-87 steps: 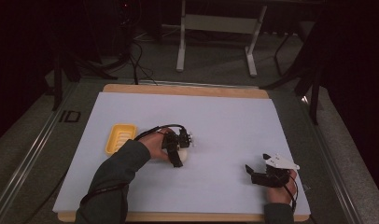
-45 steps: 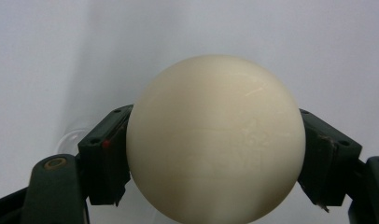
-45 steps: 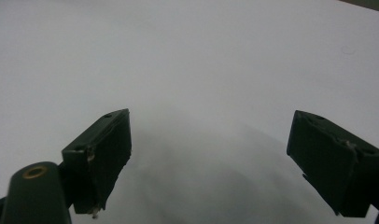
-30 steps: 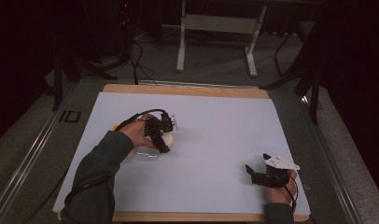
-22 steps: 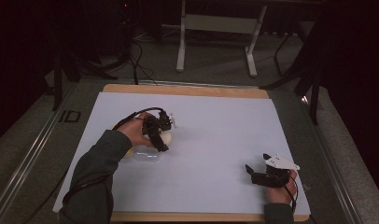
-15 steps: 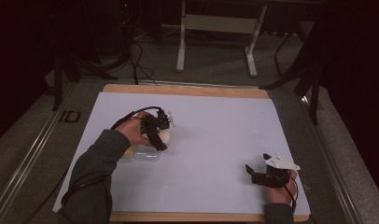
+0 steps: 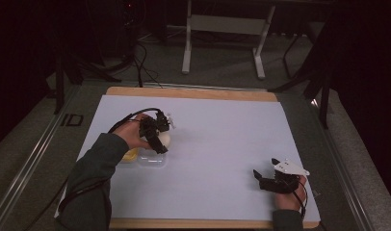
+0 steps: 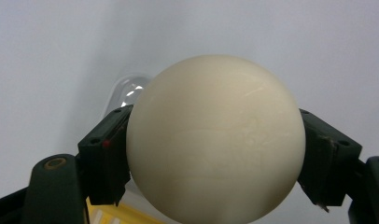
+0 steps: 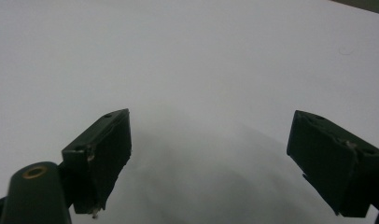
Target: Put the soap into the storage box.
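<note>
At the left of the high view, the left hand-held gripper [image 7: 161, 142] is clamped on a cream egg-shaped ball [image 7: 163, 139], just above a clear plastic lid or shell [image 7: 151, 159] and a yellow tray [image 7: 131, 155] that lie side by side on the white sheet of the bench [image 7: 222, 144]. Whether the ball rests on anything or hangs free cannot be told from above.

The ball looks smooth, hard and glossy, so it is probably light and stiff, and slippery against flat pads. A round surface gives each pad only a small patch of contact, so the hold belongs across the widest girth; a grip nearer either end would likely squeeze it out. If it is a real egg, firm pressure could crack it.

The left gripper view shows what the high view cannot: the ball [image 8: 215, 140] sits squarely between the two black pads [image 8: 106, 161], held near its middle, with faint scuffs on its skin, the clear shell [image 8: 127, 93] behind it and a yellow corner [image 8: 108, 214] below.

At the right, the right hand-held gripper [image 7: 273, 182] rests near the bench's near edge, well apart from the ball. Its own view shows its jaws standing wide apart with only bare white sheet [image 9: 201, 70] between them.
</note>
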